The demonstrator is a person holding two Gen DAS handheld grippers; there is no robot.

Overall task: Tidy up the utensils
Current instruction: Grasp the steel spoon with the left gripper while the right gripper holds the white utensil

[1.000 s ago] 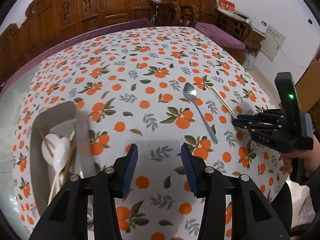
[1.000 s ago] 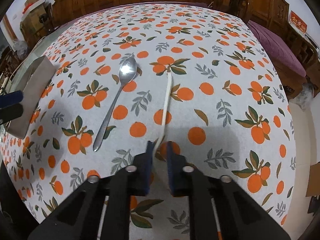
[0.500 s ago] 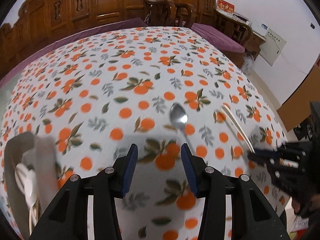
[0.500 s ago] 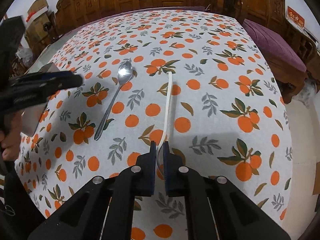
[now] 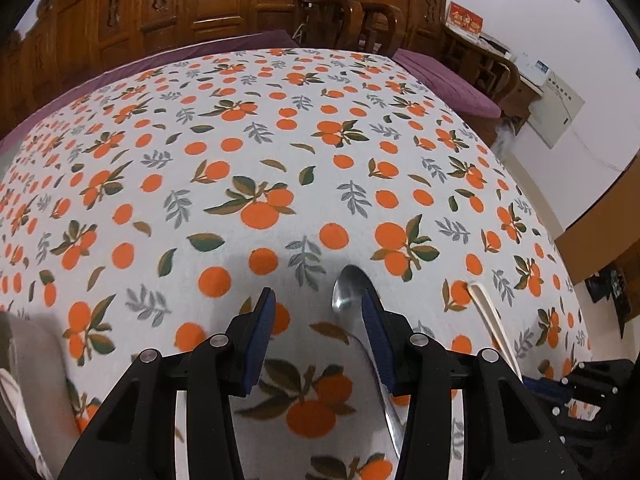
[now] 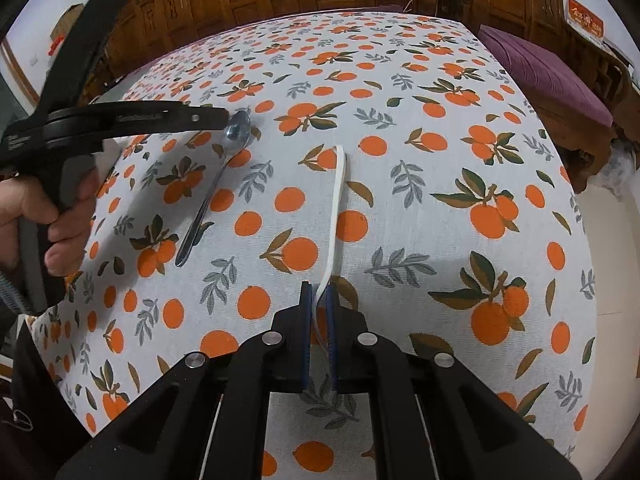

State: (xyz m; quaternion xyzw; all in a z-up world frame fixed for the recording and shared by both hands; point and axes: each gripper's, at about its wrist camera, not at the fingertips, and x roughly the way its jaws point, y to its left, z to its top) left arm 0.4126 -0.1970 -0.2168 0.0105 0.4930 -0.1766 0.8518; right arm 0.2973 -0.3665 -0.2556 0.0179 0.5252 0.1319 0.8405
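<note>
A metal spoon [image 5: 347, 289] lies on the orange-print tablecloth [image 5: 256, 168]. Its bowl shows between the fingers of my left gripper [image 5: 318, 312], close to the right pad, and its handle runs back under that finger. The left gripper is open and grips nothing. In the right wrist view, the left gripper [image 6: 223, 115] hovers with its tips over the bowl of the spoon [image 6: 212, 194]. My right gripper [image 6: 319, 300] is shut on the near end of white chopsticks [image 6: 339, 200], whose far end rests on the cloth. These chopsticks [image 5: 491, 320] lie right of the spoon.
A pale tray [image 5: 28, 364] holding white utensils sits blurred at the lower left of the left wrist view. A hand [image 6: 44, 220] grips the left tool. Carved wooden chairs [image 5: 348, 12] and a purple cushion [image 6: 548, 76] stand past the table's far and right edges.
My left gripper has moved right and down, from beside the tray to over the spoon's bowl. The right gripper stays shut on the chopsticks and has shifted only slightly.
</note>
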